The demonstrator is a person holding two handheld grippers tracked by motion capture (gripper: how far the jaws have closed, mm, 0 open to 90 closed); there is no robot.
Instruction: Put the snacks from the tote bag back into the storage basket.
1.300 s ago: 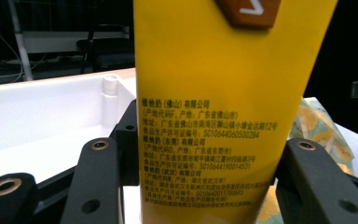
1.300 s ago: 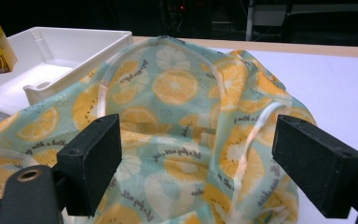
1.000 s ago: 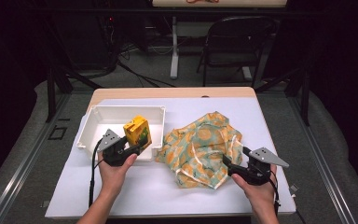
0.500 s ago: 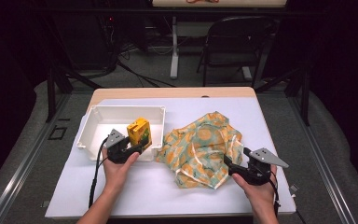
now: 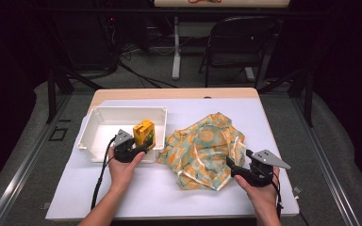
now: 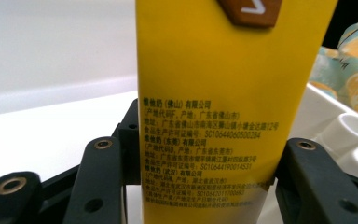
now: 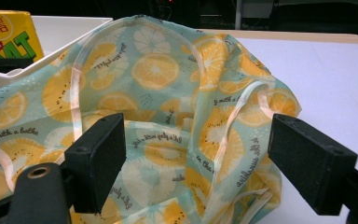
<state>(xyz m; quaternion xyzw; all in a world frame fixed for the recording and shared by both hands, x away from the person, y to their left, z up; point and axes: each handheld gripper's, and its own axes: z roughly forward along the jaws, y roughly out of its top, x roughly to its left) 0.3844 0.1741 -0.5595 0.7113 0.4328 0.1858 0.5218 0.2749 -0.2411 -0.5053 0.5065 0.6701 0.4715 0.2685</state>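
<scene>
Gripping yellow carton [image 5: 144, 133] with left gripper [image 5: 133, 151] at tray's [image 5: 94, 141] near-right corner; light, stiff, crushable, sides best. Right gripper [image 5: 233, 169] jaws apart at cloth bag [image 5: 202, 150].

Tray [image 5: 99, 123] sits on the left side of the table [image 5: 273, 117], carton [image 5: 143, 133] standing upright in its right end, near the front wall. Bag [image 5: 202, 148] lies crumpled just right of the tray, approx mid-table. Left gripper [image 5: 139, 149] at the tray's front rim w/ the carton between its jaws; right gripper [image 5: 230, 165] at the bag's front-right edge.
</scene>
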